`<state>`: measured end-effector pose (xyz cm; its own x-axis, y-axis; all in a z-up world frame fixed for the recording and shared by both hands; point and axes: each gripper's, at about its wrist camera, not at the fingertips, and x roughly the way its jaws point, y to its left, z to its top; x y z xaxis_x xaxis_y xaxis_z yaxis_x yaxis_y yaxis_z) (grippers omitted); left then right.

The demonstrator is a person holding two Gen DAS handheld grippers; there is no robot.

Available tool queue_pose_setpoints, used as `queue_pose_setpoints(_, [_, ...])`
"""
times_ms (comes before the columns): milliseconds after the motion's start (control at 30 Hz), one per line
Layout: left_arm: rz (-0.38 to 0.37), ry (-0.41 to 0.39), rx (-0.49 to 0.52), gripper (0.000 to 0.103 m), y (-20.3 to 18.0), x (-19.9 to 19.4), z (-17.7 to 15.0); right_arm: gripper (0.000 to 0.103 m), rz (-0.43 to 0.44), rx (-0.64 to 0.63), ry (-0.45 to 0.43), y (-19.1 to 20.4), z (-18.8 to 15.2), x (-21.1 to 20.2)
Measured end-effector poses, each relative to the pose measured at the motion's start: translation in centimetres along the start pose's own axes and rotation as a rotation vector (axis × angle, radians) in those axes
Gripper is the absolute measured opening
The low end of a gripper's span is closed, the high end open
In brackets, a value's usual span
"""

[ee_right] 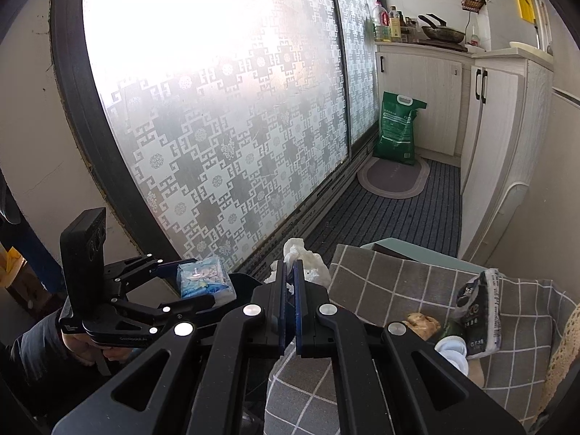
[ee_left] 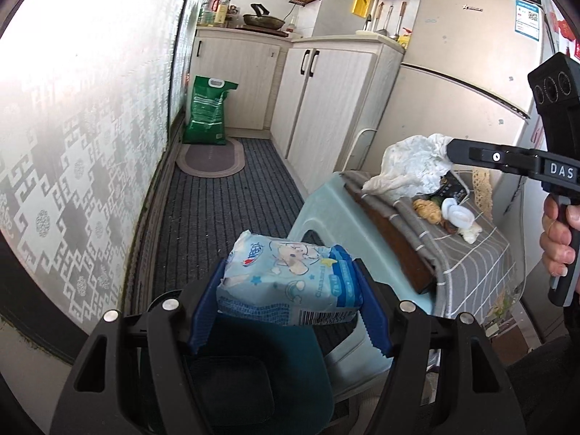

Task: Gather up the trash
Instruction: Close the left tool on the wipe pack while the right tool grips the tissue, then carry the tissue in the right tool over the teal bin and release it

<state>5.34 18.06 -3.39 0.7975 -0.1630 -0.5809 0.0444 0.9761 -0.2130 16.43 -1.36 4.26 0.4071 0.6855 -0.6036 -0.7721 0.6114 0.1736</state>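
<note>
My left gripper [ee_left: 290, 275] is shut on a light blue tissue pack [ee_left: 286, 282], squeezed between its blue pads above a dark teal bin [ee_left: 275, 366]. The right wrist view shows the same pack [ee_right: 204, 281] in the left gripper [ee_right: 203, 284] at lower left. My right gripper [ee_right: 290, 275] is shut on a crumpled white tissue [ee_right: 302, 259] that sticks out past its tips. In the left wrist view the tissue [ee_left: 409, 166] hangs from the right gripper [ee_left: 451, 152] over the table. A dark wrapper [ee_right: 482, 311], a white cap [ee_right: 451, 353] and a brown scrap [ee_right: 422, 324] lie on the grey checked cloth [ee_right: 398, 275].
A pale blue plastic stool [ee_left: 326, 217] stands beside the cloth-covered table [ee_left: 471, 264]. A patterned glass sliding door [ee_left: 72, 145] runs along the left. A green sack [ee_left: 208, 112] and an oval mat [ee_left: 212, 159] sit at the far end. White cabinets [ee_left: 319, 108] and a fridge [ee_left: 471, 54] line the right.
</note>
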Motion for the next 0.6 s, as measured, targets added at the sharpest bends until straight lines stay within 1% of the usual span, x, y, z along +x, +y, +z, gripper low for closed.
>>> queue_pose_setpoints(67, [0.032,0.023,-0.008,0.071,1.1,0.3,-0.8,0.003,0.007,-0.011,0.022,0.9,0.0,0.9])
queue_pose_setpoints(200, [0.057,0.081,-0.033,0.071,3.2,1.2,-2.8,0.003,0.019,-0.033,0.071,2.7,0.1,3.2])
queue_pose_setpoints(333, [0.108,0.154,-0.036,0.071,4.6,2.5,-4.8,0.003,0.017,-0.056,0.134,4.4,-0.2,5.9])
queue_pose_setpoints(467, [0.118,0.223,-0.048,0.071,5.7,3.5,-6.8,0.003,0.016,-0.070,0.188,5.7,-0.8,8.2])
queue_pose_setpoints(600, [0.105,0.271,-0.068,0.071,6.5,4.0,-8.2,0.003,0.025,-0.074,0.246,6.5,-1.2,10.1])
